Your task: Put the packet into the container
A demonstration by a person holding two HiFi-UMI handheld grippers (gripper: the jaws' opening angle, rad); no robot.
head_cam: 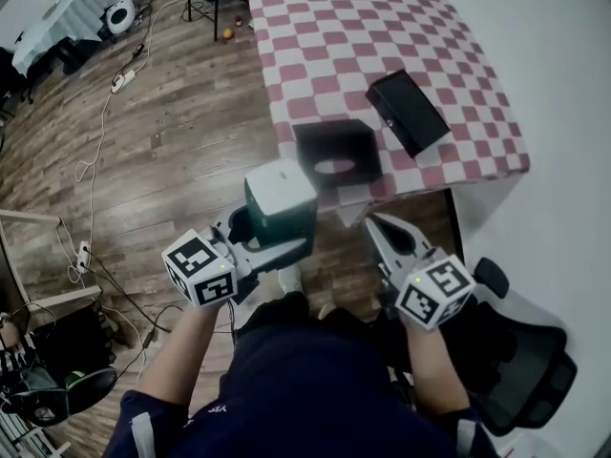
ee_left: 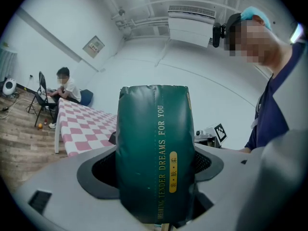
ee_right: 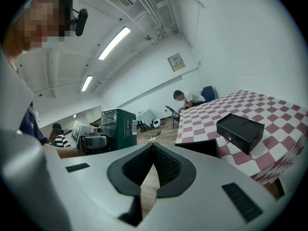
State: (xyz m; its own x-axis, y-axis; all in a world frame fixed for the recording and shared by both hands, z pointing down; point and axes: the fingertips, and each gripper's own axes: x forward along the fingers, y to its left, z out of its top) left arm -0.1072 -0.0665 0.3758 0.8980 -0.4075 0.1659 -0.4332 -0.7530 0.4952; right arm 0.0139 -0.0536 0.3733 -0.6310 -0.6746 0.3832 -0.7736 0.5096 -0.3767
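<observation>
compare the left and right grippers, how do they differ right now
The left gripper is shut on the green packet; the right gripper is shut on nothing, jaws meeting at the tips. In the head view the packet hides the left gripper's tips; the right gripper's show bare. Both hang short of the table.

The lower end of the packet [ee_left: 154,129] was buried between the jaws of the left claw [ee_left: 155,170], and the small characters on its yellow label were too fine to read. The packet also blocked part of the counter [ee_left: 82,124] behind it. In the right gripper view the container [ee_right: 204,148] showed only as a dark corner behind the right claw [ee_right: 153,148], its inside out of sight. A tiny orange thing [head_cam: 227,34] on the floor [head_cam: 162,132] was perhaps a ball.
</observation>
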